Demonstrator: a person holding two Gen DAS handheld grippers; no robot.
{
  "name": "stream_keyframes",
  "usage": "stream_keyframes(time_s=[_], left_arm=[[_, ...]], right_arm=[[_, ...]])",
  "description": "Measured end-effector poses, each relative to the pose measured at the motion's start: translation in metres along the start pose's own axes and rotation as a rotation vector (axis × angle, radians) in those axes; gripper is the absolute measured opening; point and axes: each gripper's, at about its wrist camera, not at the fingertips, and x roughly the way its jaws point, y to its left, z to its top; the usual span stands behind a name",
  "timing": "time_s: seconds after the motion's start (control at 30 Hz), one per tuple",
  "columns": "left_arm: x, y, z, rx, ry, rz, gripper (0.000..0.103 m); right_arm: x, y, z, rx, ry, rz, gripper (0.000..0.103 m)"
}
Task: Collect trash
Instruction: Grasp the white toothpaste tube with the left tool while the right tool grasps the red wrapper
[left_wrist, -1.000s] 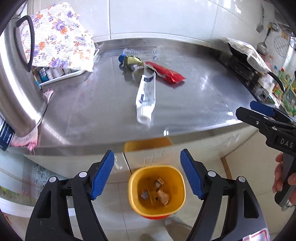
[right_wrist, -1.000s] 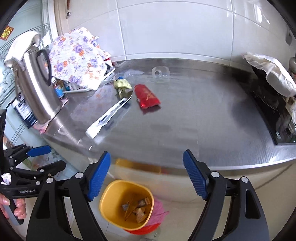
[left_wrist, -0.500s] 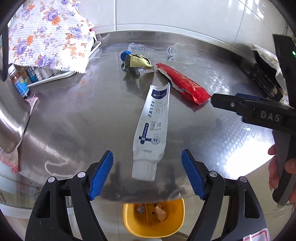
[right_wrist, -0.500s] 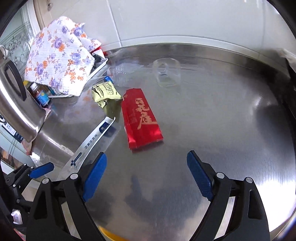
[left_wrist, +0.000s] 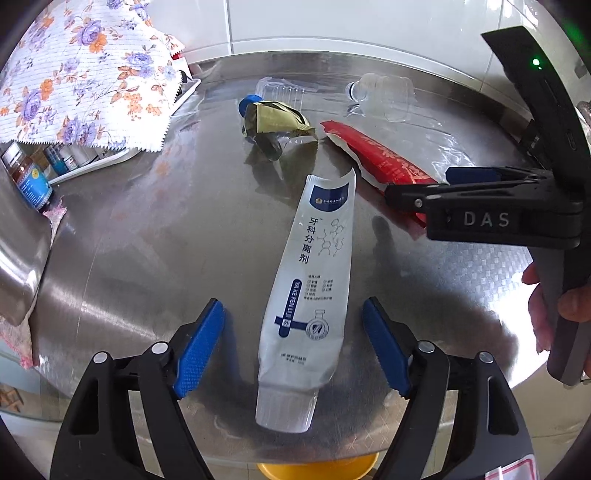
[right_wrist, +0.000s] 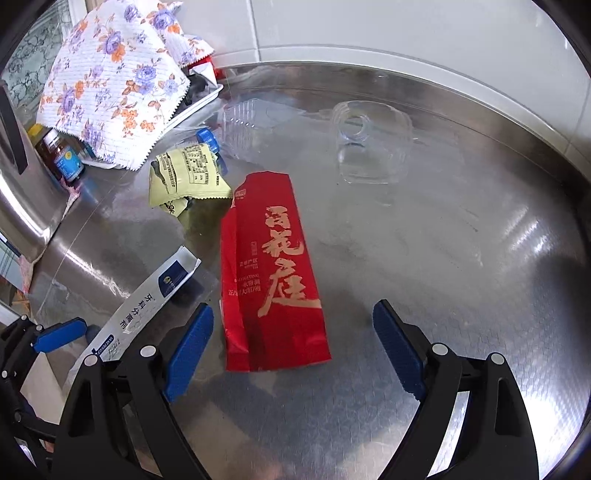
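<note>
**Two grippers lining up over counter trash**

Now both grippers are hanging over the steel counter (right_wrist: 461, 258), each one straddling its own piece of litter. The left gripper (left_wrist: 293, 345) is standing with its jaws apart and empty, the white tube (left_wrist: 308, 291) lying lengthwise in the gap with its cap end nearest the counter edge; the pads are not touching it. That alignment looks deliberate, since squeezing across the tube's narrow width should be the easiest hold. The right gripper (right_wrist: 293, 349) is likewise spread wide, holding nothing, with the lower end of the red packet (right_wrist: 271, 280) sitting flat between its blue pads.

Farther back, more trash is waiting: a crumpled yellow wrapper (right_wrist: 188, 177), a flattened clear bottle (right_wrist: 251, 122) with a blue cap, and a clear plastic cup (right_wrist: 369, 144) lying on its side near the wall.

A yellow bin (left_wrist: 317, 469) is peeking out below the counter's front edge, likely the destination for everything.

The counter is shining and reflecting light, backed by white tile. A floral cloth (left_wrist: 81, 74) is draping over a tray of small bottles at the left.
</note>
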Motion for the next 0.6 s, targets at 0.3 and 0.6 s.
stream_keyframes(time_s=[0.3,0.6], left_arm=[[0.006,0.000,0.007,-0.014,0.000,0.017,0.083],[0.004,0.005,0.015,-0.009,-0.018,-0.002,0.020]], right_arm=[[0.004,0.009,0.010,-0.066,-0.025,-0.024,0.055],[0.000,0.004,0.007,-0.037,-0.034,-0.006,0.048]])
